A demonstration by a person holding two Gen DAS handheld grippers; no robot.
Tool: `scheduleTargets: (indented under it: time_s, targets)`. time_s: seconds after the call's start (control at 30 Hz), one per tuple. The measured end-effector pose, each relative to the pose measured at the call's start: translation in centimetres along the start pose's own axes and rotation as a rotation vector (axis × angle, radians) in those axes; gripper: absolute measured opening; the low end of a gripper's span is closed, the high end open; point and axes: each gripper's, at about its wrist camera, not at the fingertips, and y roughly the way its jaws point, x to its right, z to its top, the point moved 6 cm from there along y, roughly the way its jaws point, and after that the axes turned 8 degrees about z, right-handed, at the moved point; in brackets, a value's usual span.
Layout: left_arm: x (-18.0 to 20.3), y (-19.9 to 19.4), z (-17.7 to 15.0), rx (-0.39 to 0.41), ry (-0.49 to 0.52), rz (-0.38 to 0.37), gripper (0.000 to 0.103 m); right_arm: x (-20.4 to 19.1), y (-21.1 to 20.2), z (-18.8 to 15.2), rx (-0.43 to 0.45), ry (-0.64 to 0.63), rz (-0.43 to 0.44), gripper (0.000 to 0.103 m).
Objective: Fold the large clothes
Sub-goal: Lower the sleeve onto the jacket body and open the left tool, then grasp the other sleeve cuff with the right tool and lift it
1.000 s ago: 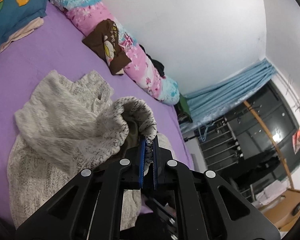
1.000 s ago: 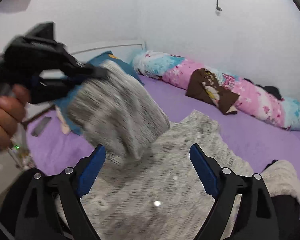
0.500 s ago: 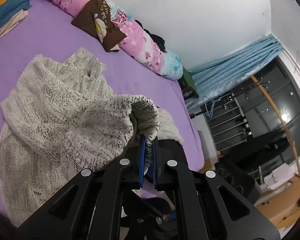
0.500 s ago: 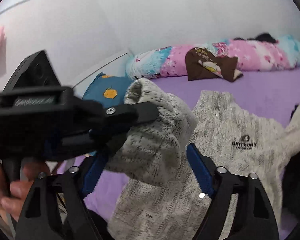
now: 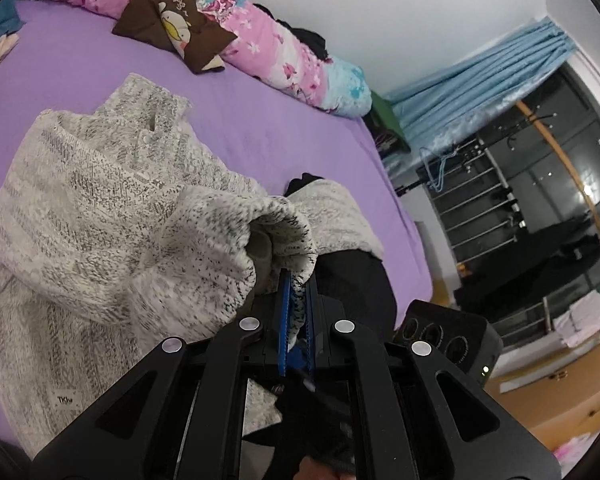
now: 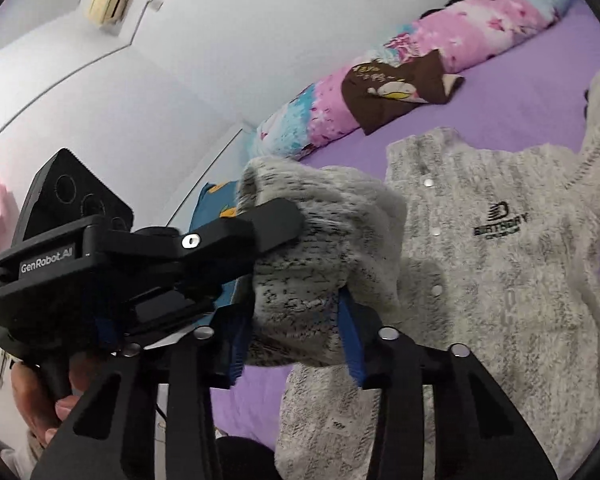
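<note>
A grey fleece sweater (image 5: 100, 216) with snap buttons and a black chest logo (image 6: 500, 224) lies front up on the purple bed (image 5: 260, 128). My left gripper (image 5: 298, 300) is shut on the cuff of one sleeve (image 5: 284, 236) and holds it lifted above the sweater. In the right wrist view the left gripper (image 6: 276, 224) grips that raised sleeve (image 6: 332, 264). My right gripper (image 6: 296, 340) is open, its blue pads on either side of the hanging sleeve, not closed on it.
A pink and blue rolled quilt (image 5: 284, 52) with a brown pillow (image 5: 176, 36) lies along the wall. A blue cushion (image 6: 216, 208) is at the bed head. A black garment (image 5: 356, 280) lies at the bed's near edge. Blue curtains (image 5: 480, 80) and racks stand beyond.
My left gripper has carried the sleeve cuff across toward the sweater's middle. My right gripper has come up around the hanging sleeve, still open.
</note>
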Motion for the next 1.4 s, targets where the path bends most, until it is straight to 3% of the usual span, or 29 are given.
scheduleTargets:
  time_s: [0.13,0.27,0.37,0.5,0.7,0.93,1.0,1.07,1.17,1.27,1.4]
  targets:
    - [0.3,0.6,1.3,-0.011,0.01,0.012,0.007,1.6,-0.7,2.0,0.027,-0.017,-0.014,0.031]
    - [0.1,0.0,2.6,0.018,0.003,0.003,0.008,4.7,-0.8,4.5,0.046,-0.008,-0.086,0.028]
    - [-1.3,-0.2,3.5,0.036,0.016,0.061,0.008,7.2,-0.9,5.8,0.068,0.006,-0.122,0.018]
    - [-5.3,0.8,3.3,0.019,-0.022,0.134,0.008,11.9,-0.6,6.9,0.054,0.044,-0.202,0.017]
    - [-12.8,4.7,1.0,-0.065,-0.032,0.359,0.008,18.0,-0.6,4.8,-0.013,0.101,-0.313,0.015]
    - [-17.8,9.2,-0.3,-0.143,-0.04,0.484,0.01,22.1,-1.8,1.5,-0.136,0.07,-0.505,0.008]
    - [-18.9,10.5,-0.4,-0.16,-0.043,0.503,0.018,22.1,-1.6,0.7,-0.183,0.022,-0.554,0.008]
    - [-19.8,11.6,-0.8,-0.17,-0.046,0.534,0.027,22.3,-1.3,0.1,-0.236,-0.027,-0.643,0.01]
    - [-20.3,13.1,-1.1,-0.177,-0.013,0.57,0.028,22.1,-1.6,-0.3,-0.253,-0.049,-0.692,0.015]
    - [-20.9,14.4,-1.5,-0.187,-0.006,0.574,0.034,20.5,-3.0,0.2,-0.23,-0.12,-0.758,0.039]
    - [-20.6,15.5,-2.1,-0.187,-0.006,0.561,0.044,17.8,-5.0,0.6,-0.212,-0.175,-0.735,0.049]
